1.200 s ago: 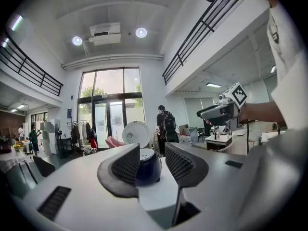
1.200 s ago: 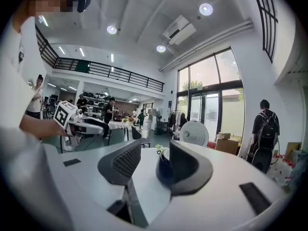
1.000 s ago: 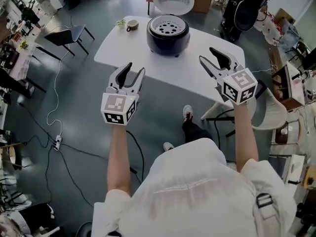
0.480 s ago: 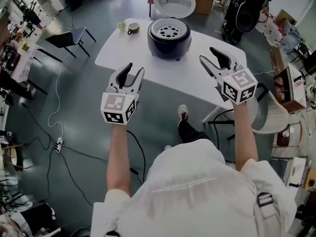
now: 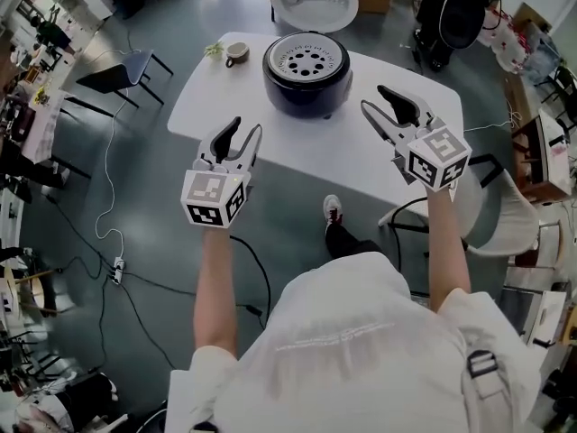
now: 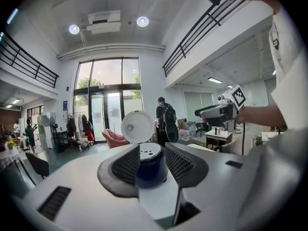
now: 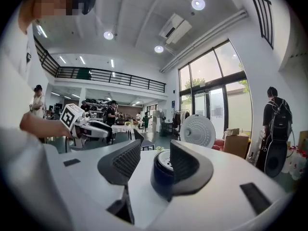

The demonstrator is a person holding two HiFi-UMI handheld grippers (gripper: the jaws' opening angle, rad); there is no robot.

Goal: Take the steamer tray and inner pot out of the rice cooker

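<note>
White table beyond left gripper and right gripper, jaws apart, lately narrowing, empty.

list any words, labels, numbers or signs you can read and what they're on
none can be read.
white shirt: faint print across the back, too blurred.
marker cubes on left claw and right claw: square patterns, no letters; jaws have just been closing, empty.
rice cooker: no label shows.
blue sign by the glass doors: too small.
</note>
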